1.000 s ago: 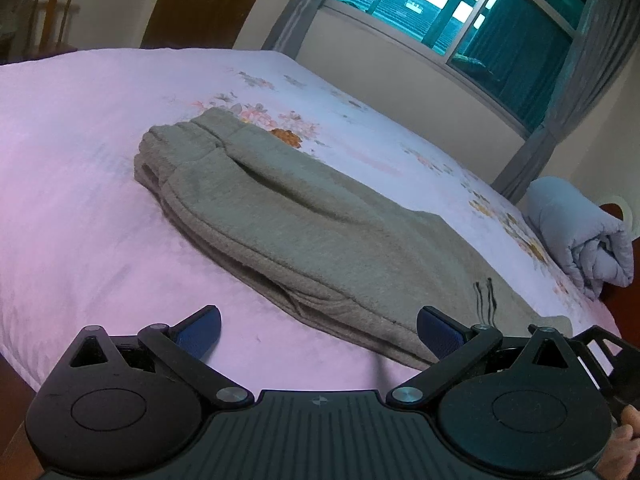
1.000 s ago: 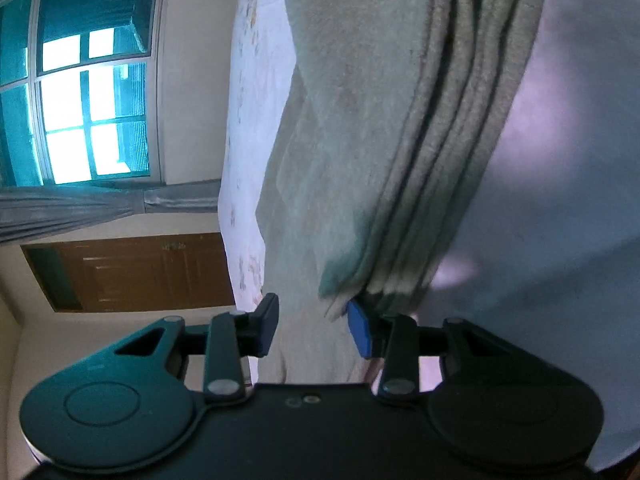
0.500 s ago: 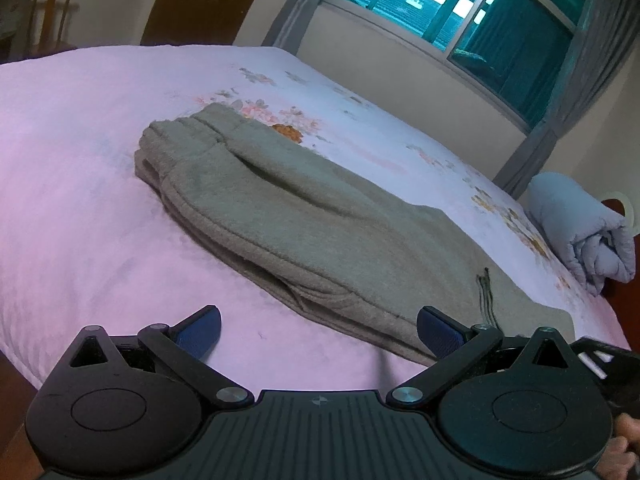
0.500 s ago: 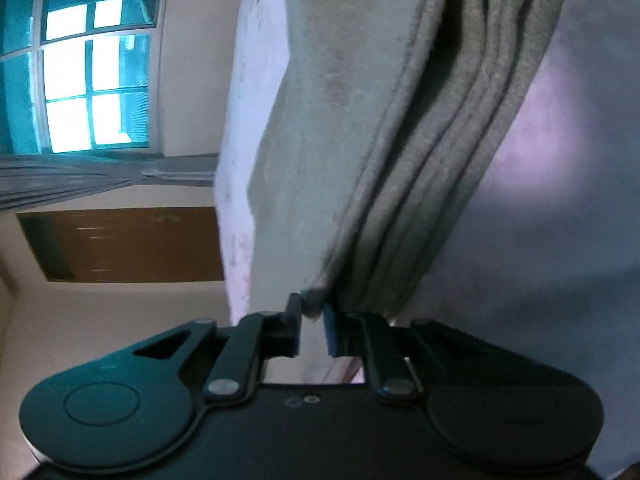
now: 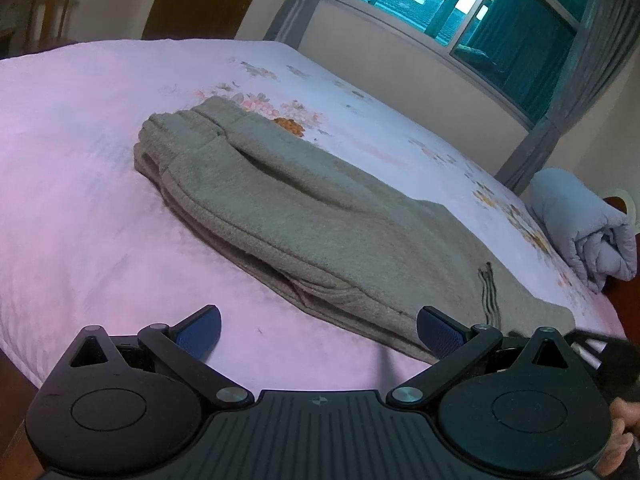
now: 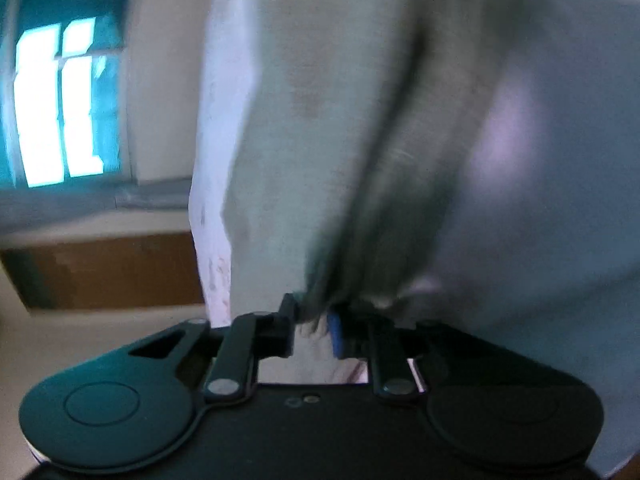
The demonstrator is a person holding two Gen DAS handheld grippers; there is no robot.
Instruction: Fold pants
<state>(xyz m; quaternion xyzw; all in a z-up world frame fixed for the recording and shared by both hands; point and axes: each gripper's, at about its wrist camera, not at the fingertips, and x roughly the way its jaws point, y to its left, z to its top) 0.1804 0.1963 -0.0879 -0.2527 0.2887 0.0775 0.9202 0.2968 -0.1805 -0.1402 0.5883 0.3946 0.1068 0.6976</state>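
Your left gripper (image 5: 318, 330) hovers spread wide and empty above the bed (image 5: 80, 168), free to steady the grey pants (image 5: 320, 216) lying lengthwise, while your right gripper (image 6: 312, 326) pinches their layered end, probably to fold it over.

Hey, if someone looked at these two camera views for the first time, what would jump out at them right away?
First, the grey pants, folded lengthwise and lying diagonally across the pink bed. Next, the right gripper, shut on the pants' near end in a blurred close-up, while the left gripper hangs open and empty over the bed's near edge. Then the bright window behind, and a rolled blanket at the bed's far right.
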